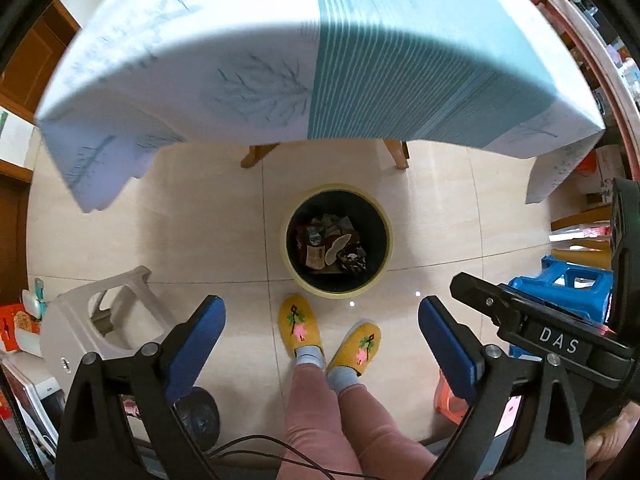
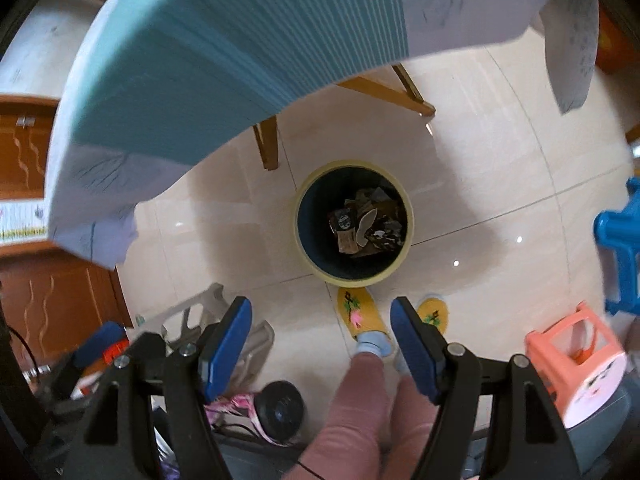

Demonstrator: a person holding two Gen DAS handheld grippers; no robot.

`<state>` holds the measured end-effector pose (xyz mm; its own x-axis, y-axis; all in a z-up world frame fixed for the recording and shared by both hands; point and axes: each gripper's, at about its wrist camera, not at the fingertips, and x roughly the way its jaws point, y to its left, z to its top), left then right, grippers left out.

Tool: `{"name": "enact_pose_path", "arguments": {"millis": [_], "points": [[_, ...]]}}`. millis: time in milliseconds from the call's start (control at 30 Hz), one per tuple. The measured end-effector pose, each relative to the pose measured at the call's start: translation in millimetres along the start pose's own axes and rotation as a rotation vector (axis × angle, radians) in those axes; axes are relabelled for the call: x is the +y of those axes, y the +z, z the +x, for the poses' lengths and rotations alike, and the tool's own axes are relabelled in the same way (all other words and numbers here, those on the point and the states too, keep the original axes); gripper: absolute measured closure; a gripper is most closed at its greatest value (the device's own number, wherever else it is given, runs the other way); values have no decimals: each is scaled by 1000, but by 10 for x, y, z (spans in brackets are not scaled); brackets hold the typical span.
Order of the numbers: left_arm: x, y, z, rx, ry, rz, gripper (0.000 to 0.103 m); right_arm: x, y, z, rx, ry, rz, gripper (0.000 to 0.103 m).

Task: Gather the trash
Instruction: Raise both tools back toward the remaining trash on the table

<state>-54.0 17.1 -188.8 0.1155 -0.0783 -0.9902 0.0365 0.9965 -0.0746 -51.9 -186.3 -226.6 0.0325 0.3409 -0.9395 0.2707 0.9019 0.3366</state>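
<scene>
A round waste bin with a pale yellow rim and dark inside stands on the tiled floor below both grippers; several wrappers and scraps lie at its bottom. The same bin sits centre in the right wrist view, its trash visible inside. My left gripper hangs high above the floor, pointing down, jaws wide open with nothing between the blue pads. My right gripper is open too, with nothing between its pads. The right gripper's body shows at the right of the left wrist view.
A table under a white and teal cloth overhangs the floor beyond the bin, wooden legs beneath. A person's legs in pink trousers and yellow slippers stand by the bin. Grey stool left, blue stool and pink stool right.
</scene>
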Motion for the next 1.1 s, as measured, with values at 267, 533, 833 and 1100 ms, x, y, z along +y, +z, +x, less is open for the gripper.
{"name": "enact_pose_path", "arguments": {"millis": [267, 533, 833, 1100], "points": [[33, -23, -805, -103, 26, -10, 7, 185, -115, -601, -39, 15, -90, 31], [-23, 166, -1702, -265, 64, -32, 7, 422, 57, -1301, -184, 68, -174, 31], [-153, 428, -2437, -459, 94, -38, 7, 687, 296, -2012, -331, 89, -298, 31], [-217, 999, -2747, -548, 98, 32, 6, 928, 644, -2442, -457, 80, -342, 21]]}}
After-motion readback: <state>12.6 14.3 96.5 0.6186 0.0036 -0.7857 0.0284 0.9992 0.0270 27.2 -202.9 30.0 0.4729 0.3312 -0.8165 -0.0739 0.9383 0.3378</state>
